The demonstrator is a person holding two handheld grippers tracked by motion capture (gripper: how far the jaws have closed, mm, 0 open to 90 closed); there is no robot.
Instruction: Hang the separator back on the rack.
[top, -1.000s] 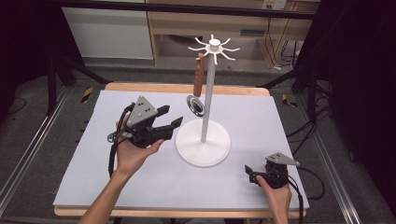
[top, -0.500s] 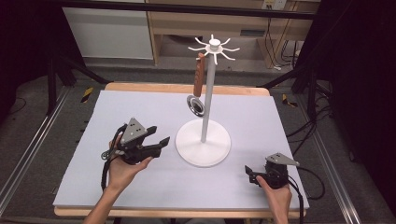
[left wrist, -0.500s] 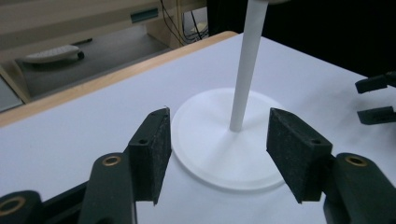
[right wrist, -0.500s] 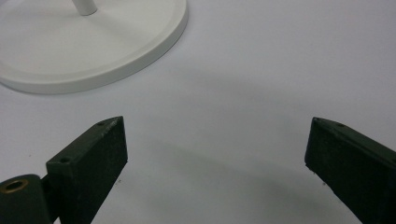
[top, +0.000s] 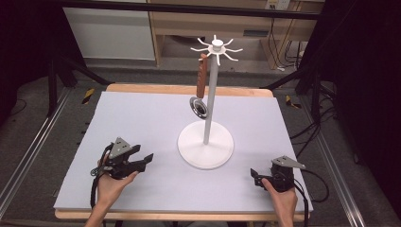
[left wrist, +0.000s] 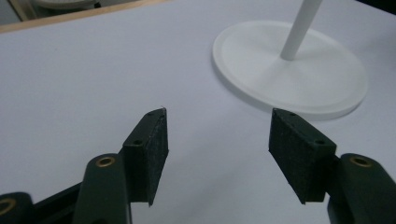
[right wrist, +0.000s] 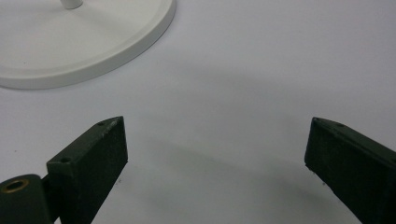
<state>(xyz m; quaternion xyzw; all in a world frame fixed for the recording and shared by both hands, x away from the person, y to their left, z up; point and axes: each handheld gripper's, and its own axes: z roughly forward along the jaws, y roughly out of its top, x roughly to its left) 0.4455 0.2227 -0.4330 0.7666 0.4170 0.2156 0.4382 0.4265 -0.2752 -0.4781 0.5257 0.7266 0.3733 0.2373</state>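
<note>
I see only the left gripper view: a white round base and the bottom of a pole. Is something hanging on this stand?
Observer: Yes. A ladle with a brown handle hangs from one hook at the top of the white stand, on its left side in the high view.
Operator: Does the ladle touch the table?
Observer: No. Its metal bowl hangs in the air, above the base.
Operator: And where is the right hand-held gripper?
Observer: The right hand-held gripper rests near the table's front right corner, with open jaws and nothing between them.
</note>
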